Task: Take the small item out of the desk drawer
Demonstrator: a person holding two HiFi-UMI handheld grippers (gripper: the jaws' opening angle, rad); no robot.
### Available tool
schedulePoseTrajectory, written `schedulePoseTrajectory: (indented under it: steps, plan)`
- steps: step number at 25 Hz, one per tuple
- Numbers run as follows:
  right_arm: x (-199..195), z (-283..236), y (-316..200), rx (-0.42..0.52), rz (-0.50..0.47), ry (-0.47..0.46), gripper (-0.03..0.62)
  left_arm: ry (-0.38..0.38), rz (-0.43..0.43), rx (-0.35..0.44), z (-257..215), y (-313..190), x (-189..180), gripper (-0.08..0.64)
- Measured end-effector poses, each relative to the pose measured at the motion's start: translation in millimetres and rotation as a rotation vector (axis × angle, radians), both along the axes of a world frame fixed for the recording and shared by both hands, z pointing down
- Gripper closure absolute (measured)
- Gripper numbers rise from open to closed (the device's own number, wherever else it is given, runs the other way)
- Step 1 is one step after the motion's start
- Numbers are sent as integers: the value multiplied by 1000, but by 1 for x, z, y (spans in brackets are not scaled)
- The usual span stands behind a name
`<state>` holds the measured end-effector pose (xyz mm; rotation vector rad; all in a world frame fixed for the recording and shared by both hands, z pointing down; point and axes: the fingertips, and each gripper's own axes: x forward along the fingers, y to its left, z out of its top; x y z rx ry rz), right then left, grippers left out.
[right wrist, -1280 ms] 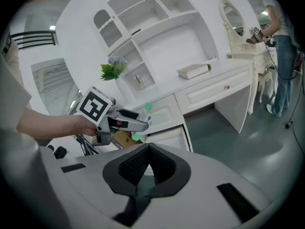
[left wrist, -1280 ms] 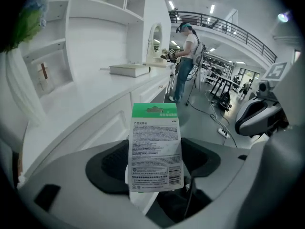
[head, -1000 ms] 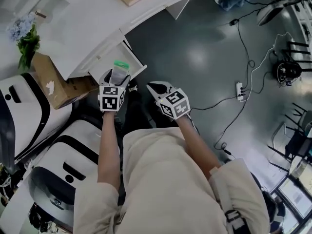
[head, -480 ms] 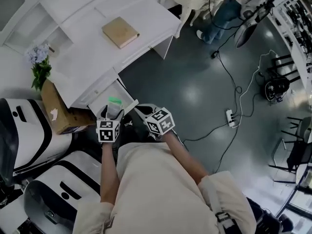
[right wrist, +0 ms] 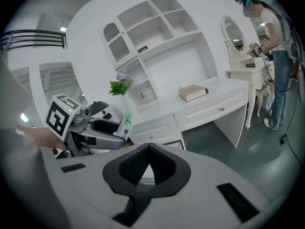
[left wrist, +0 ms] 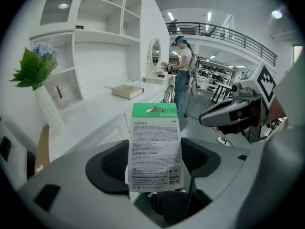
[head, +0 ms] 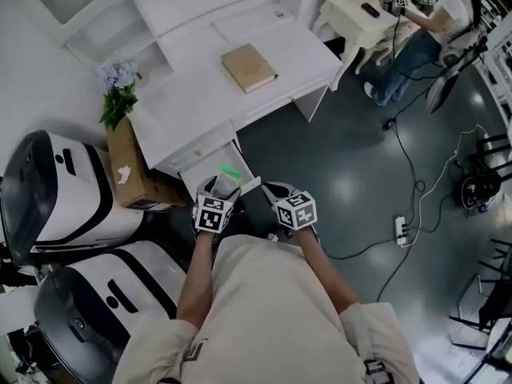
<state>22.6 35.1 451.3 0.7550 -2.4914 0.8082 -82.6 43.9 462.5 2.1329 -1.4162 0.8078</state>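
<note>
A small flat packet [head: 230,174] with a green top and printed back stands upright in my left gripper [head: 226,184], which is shut on its lower part. In the left gripper view the packet [left wrist: 155,147] fills the gap between the dark pads. It hangs just over the open white desk drawer [head: 210,165] at the desk's left end. My right gripper [head: 272,189] is beside the left one, to its right, shut with nothing in it. In the right gripper view its pads [right wrist: 136,163] meet at the tip, and the left gripper [right wrist: 102,128] with the packet [right wrist: 126,124] shows at left.
On the white desk [head: 200,94] lie a tan book [head: 249,67] and a vase of flowers [head: 118,86]. A cardboard box [head: 128,166] and white machines [head: 56,190] stand left of the drawer. A power strip with cables [head: 400,230] lies on the grey floor. A person [head: 428,22] sits at a far table.
The head view has pulled back and now shows the whole desk. Both grippers stay close together at the open drawer, the left one still holding the packet.
</note>
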Motion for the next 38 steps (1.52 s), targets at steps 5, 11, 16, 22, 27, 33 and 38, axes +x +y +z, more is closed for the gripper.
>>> schedulePoseTrajectory:
  steps: [5, 11, 16, 22, 27, 33, 38]
  plan:
    - [1, -4, -1, -5, 14, -30, 568, -4, -31, 5, -9, 1, -8, 202]
    - [-3, -9, 4, 10, -4, -36, 568, -9, -39, 7, -6, 5, -13, 202]
    - [-5, -7, 8, 10, -19, -20, 568, -5, -37, 18, -6, 6, -15, 202]
    - [-7, -4, 16, 22, -45, -12, 568, 8, -20, 15, 5, 19, -7, 202]
    - [-8, 1, 21, 19, -61, -2, 568, 7, -23, -2, 9, 28, -7, 202]
    - [-8, 5, 25, 8, -66, -2, 568, 17, -13, -16, 15, 33, -5, 202]
    - [-4, 7, 26, -1, -67, -6, 568, 12, -15, -18, 12, 35, 0, 202]
